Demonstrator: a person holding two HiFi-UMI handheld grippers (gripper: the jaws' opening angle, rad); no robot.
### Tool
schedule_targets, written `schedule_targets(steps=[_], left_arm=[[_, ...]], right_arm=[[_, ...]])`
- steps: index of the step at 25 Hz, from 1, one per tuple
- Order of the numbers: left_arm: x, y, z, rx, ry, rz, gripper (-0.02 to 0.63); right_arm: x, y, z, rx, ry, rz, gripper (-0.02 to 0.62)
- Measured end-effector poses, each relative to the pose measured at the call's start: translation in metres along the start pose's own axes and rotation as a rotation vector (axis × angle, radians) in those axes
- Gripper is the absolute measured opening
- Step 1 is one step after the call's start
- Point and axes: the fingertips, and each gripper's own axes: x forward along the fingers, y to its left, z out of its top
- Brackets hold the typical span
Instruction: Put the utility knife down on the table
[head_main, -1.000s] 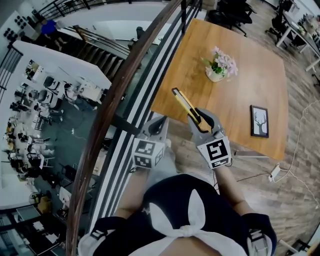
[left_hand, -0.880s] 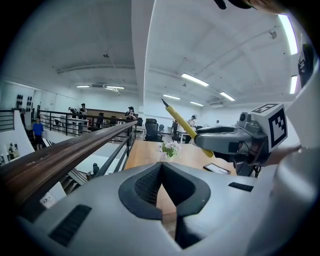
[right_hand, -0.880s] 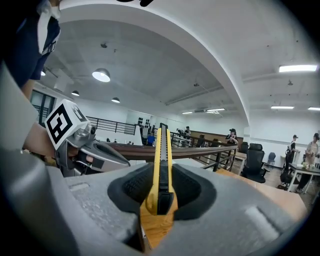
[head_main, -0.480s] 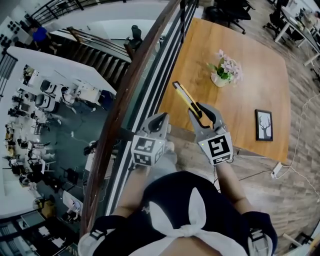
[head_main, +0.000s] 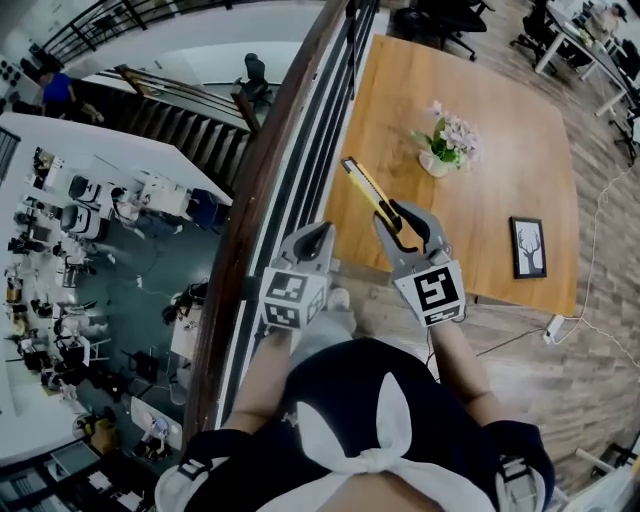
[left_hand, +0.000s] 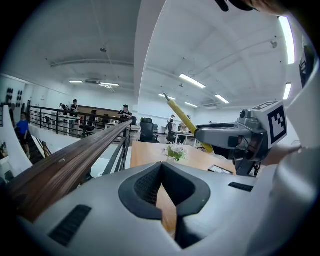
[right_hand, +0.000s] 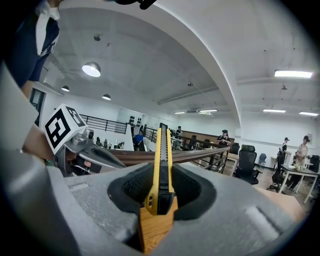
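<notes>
Head view — wooden table (head_main: 500, 130) beside railing (head_main: 268, 170)

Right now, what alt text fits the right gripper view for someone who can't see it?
The right gripper is shut on a yellow utility knife that points forward. Beyond are the left gripper, a wooden handrail and an office.

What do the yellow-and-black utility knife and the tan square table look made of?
Yellow-and-black utility knife: probably hard plastic, matte yellow shell with black ribbed slider. Tan square table: wood or wood-look veneer, smooth low-sheen top with faint streaky grain.
</notes>
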Motion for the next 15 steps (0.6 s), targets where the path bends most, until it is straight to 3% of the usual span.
schedule_targets(steps=[15], left_arm=[[0.029,0.034,0.006,0.028,0.022,-0.084,0.017]], right_arm=[[0.037,-0.013,-0.006,0.017,0.023,-0.085,0.112]])
